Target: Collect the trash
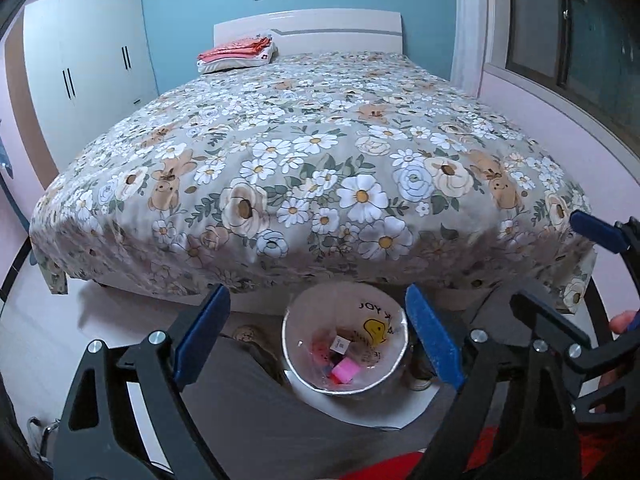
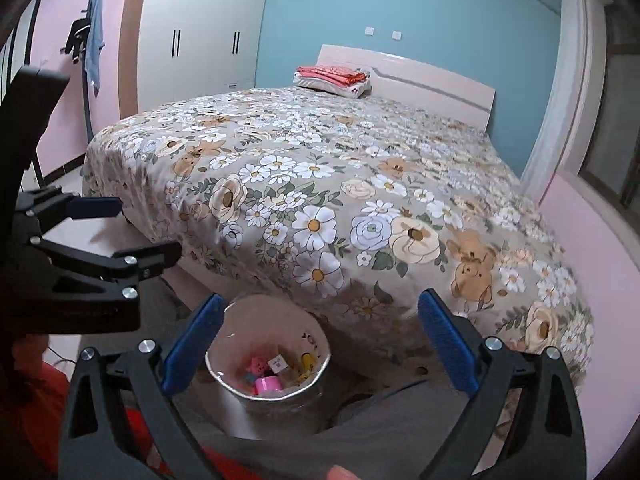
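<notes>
Pink and yellow trash [image 1: 343, 371] is seen inside the bin [image 1: 294, 364] below the bed [image 1: 304, 168]. Left gripper [image 1: 318, 340] and right gripper [image 2: 318, 350] are spread wide, empty. Collection judged near done; remaining litter must be located next.

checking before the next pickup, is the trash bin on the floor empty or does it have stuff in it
Not empty. The trash bin stands upright and holds a pink item and other small pieces at its bottom.
</notes>
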Tool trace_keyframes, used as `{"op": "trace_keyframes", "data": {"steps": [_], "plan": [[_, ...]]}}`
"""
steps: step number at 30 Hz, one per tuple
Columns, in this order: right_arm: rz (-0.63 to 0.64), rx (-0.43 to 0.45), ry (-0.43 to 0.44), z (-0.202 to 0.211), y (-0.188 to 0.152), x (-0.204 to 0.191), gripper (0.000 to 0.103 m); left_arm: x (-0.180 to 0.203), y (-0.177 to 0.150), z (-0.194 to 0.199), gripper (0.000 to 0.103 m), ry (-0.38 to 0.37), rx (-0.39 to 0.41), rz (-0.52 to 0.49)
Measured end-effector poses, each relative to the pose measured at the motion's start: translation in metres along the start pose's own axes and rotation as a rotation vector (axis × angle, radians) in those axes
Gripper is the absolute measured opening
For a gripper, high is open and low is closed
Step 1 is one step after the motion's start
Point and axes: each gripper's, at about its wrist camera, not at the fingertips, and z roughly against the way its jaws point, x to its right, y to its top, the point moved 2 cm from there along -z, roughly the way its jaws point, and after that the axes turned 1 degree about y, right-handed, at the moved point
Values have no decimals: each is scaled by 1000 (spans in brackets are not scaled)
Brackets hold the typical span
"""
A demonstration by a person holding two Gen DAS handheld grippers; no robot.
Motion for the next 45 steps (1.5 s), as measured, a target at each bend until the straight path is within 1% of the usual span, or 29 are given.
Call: {"op": "trace_keyframes", "data": {"steps": [2,5,9,15,45], "plan": [[-17,-16,7,0,-3,2,99,5,-1,1,90,5,2,-9],[-55,-45,30,-1,-7,4,99,11,-2,1,90,9,1,-24],[-93,-68,0,-3,-13,10,99,19,-3,1,90,41,0,-53],[-131,-84,0,-4,-17,16,99,31,-4,0,90,73,1,-106],[-145,-93,8,-4,-16,16,99,30,-2,1,90,72,2,-104]]}}
